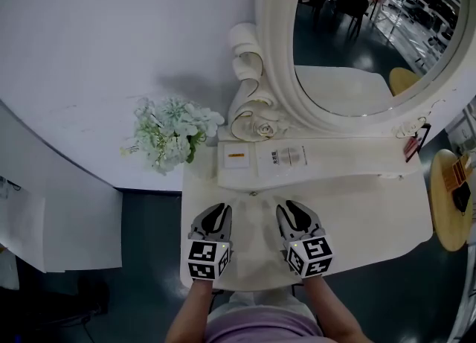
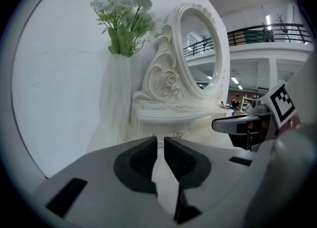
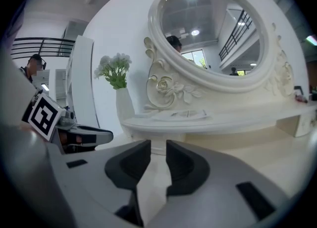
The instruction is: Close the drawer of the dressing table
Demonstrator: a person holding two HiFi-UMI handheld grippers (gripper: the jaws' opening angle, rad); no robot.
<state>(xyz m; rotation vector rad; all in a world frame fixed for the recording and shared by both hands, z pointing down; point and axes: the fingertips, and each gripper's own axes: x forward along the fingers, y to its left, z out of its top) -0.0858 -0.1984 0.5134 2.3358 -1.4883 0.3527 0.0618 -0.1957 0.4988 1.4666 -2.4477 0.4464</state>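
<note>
1. Centrally, the small cream drawer (image 1: 253, 190) sits pushed in under the ornate white dressing table's (image 1: 372, 215) shelf.
2. Grey left gripper (image 1: 216, 209): fingers narrowly apart, empty.
3. Grey right gripper (image 1: 291, 207): narrowly apart, empty.

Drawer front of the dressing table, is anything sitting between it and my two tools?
Nothing visible does. Only bare tabletop lies between the drawer front and the left tool and right tool, both empty.
</note>
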